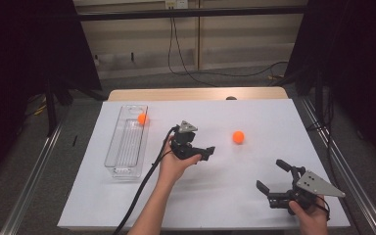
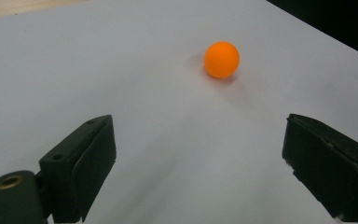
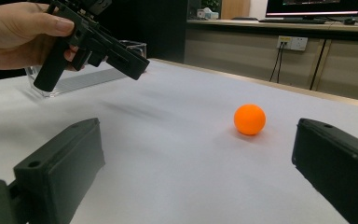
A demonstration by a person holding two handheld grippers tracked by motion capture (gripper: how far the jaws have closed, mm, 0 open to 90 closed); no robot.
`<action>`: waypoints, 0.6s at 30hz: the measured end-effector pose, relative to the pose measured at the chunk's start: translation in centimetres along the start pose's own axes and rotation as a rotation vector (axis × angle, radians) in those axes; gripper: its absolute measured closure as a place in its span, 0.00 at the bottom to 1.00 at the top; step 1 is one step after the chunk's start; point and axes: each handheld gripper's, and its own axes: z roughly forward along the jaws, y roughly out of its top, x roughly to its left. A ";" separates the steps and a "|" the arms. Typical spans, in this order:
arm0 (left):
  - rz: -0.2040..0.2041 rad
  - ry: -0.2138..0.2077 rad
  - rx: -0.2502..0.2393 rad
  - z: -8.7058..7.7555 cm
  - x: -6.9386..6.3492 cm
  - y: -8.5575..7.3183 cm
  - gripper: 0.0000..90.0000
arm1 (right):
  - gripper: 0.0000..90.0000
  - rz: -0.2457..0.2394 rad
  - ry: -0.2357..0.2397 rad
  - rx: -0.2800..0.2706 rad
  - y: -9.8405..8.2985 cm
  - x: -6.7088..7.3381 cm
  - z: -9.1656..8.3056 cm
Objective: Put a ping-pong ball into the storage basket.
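Note:
An orange ball [image 1: 238, 137] lies on the white table sheet [image 1: 225, 196]. My left gripper [image 1: 206, 152] is held above the sheet to the ball's left, jaws pointing at it, open and holding nothing. In the left gripper view the ball [image 2: 221, 59] sits ahead of the open jaws [image 2: 200, 140], well beyond the fingertips. My right gripper [image 1: 272, 176] rests near the front right corner, open with nothing between its jaws. The right gripper view shows the ball [image 3: 250, 119] ahead of its spread jaws [image 3: 196, 149], and the left gripper [image 3: 121, 56] in a hand at upper left.
A clear, long plastic tray [image 1: 120, 164] stands at the left of the sheet, with a second orange ball [image 1: 142, 118] at its far end. The tray [image 3: 65, 79] also appears behind the left hand. The left gripper's cable [image 1: 142, 191] trails toward the front edge.

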 end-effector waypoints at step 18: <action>0.020 -0.008 0.003 2.1 -1.2 0.3 0.11 | 0.02 0.002 0.000 0.000 0.0 0.1 0.0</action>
